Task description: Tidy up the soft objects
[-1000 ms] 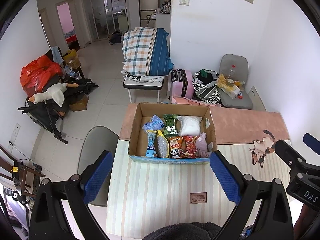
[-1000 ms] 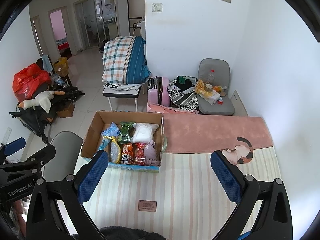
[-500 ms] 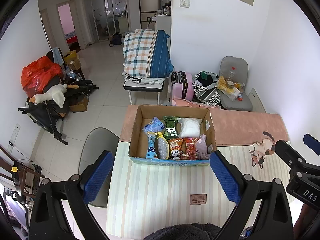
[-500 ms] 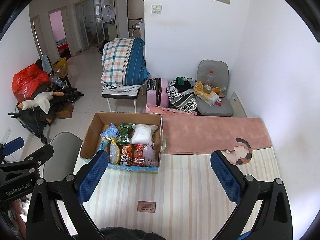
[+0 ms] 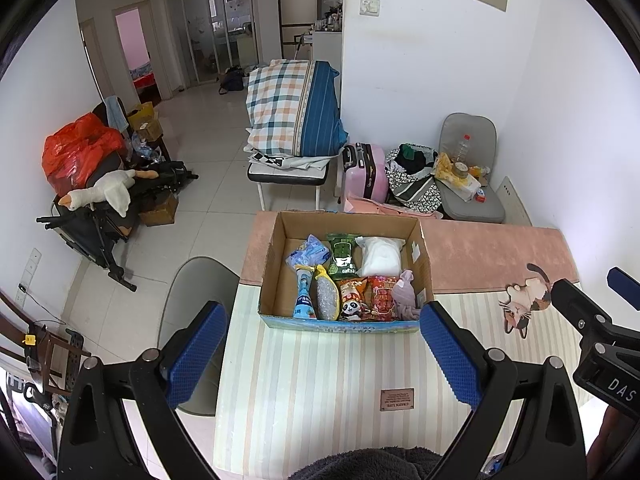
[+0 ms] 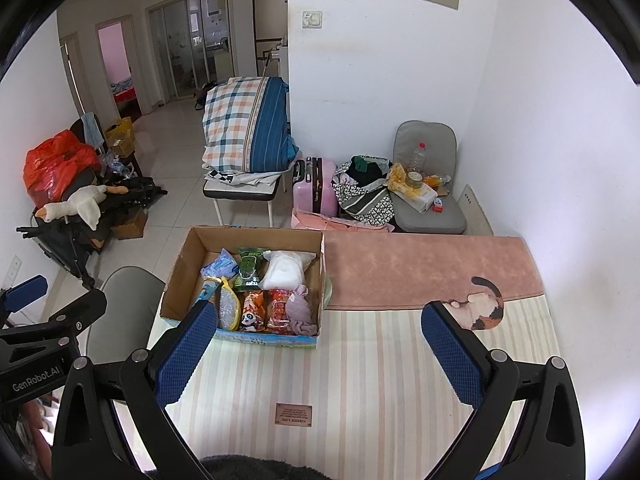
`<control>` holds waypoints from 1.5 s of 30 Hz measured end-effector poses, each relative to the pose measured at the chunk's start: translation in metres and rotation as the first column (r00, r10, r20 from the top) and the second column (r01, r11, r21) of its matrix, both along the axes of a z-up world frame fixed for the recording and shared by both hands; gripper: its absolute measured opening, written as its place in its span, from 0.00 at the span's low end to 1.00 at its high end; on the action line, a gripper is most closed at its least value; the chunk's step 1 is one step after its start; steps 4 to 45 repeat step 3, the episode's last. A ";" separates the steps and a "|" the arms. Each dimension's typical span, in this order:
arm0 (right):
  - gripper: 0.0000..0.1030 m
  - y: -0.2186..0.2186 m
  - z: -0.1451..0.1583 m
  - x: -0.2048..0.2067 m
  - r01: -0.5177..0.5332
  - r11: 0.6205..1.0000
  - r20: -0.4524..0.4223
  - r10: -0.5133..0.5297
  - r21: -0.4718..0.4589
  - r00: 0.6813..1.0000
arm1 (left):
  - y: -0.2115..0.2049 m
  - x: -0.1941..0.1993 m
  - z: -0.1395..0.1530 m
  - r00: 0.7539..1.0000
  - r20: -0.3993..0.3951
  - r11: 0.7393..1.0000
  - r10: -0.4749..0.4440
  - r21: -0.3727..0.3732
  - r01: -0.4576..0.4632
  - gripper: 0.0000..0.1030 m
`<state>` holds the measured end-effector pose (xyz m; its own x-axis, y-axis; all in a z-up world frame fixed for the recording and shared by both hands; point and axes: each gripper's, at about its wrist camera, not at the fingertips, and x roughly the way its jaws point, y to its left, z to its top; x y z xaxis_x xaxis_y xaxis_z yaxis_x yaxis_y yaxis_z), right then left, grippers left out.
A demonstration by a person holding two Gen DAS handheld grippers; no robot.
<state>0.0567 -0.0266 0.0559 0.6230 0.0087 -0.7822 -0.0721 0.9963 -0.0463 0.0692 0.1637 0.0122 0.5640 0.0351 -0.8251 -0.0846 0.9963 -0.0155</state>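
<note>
An open cardboard box (image 5: 276,256) (image 6: 180,276) stands on the striped table mat (image 5: 340,376) (image 6: 360,380). Inside lie several soft packs: a white bag (image 5: 380,256) (image 6: 286,270), a green pouch (image 5: 342,256) (image 6: 249,268), a panda snack bag (image 5: 351,300) (image 6: 252,312), a red packet (image 5: 380,298) (image 6: 280,308) and a mauve cloth bundle (image 5: 406,298) (image 6: 300,310). My left gripper (image 5: 320,348) hangs open above the mat in front of the box. My right gripper (image 6: 316,352) is open too, to the right of the box. A dark fuzzy thing (image 5: 368,464) (image 6: 248,468) shows at the bottom edge.
A pink runner (image 5: 492,256) (image 6: 420,272) with a cat picture (image 5: 524,304) (image 6: 480,308) covers the table's far part. A grey chair (image 5: 196,292) (image 6: 128,296) stands at the left edge. Beyond are a pink suitcase (image 5: 366,172), folded bedding on a bench (image 5: 296,112) and a stroller (image 5: 100,216).
Both cameras have drifted slightly; the box sits a touch lower in the right wrist view. Both grippers stay open and nothing was picked up.
</note>
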 end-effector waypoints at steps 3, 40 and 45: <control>1.00 0.000 0.000 0.000 0.000 1.000 0.001 0.000 0.001 1.000 | 0.002 0.001 0.005 1.000 0.011 1.000 -0.003 0.003 0.003 0.96; 1.00 0.000 0.000 0.000 0.000 1.000 0.001 0.000 0.001 1.000 | 0.002 0.001 0.005 1.000 0.011 1.000 -0.003 0.003 0.003 0.96; 1.00 0.000 0.000 0.000 0.000 1.000 0.001 0.000 0.001 1.000 | 0.002 0.001 0.005 1.000 0.011 1.000 -0.003 0.003 0.003 0.96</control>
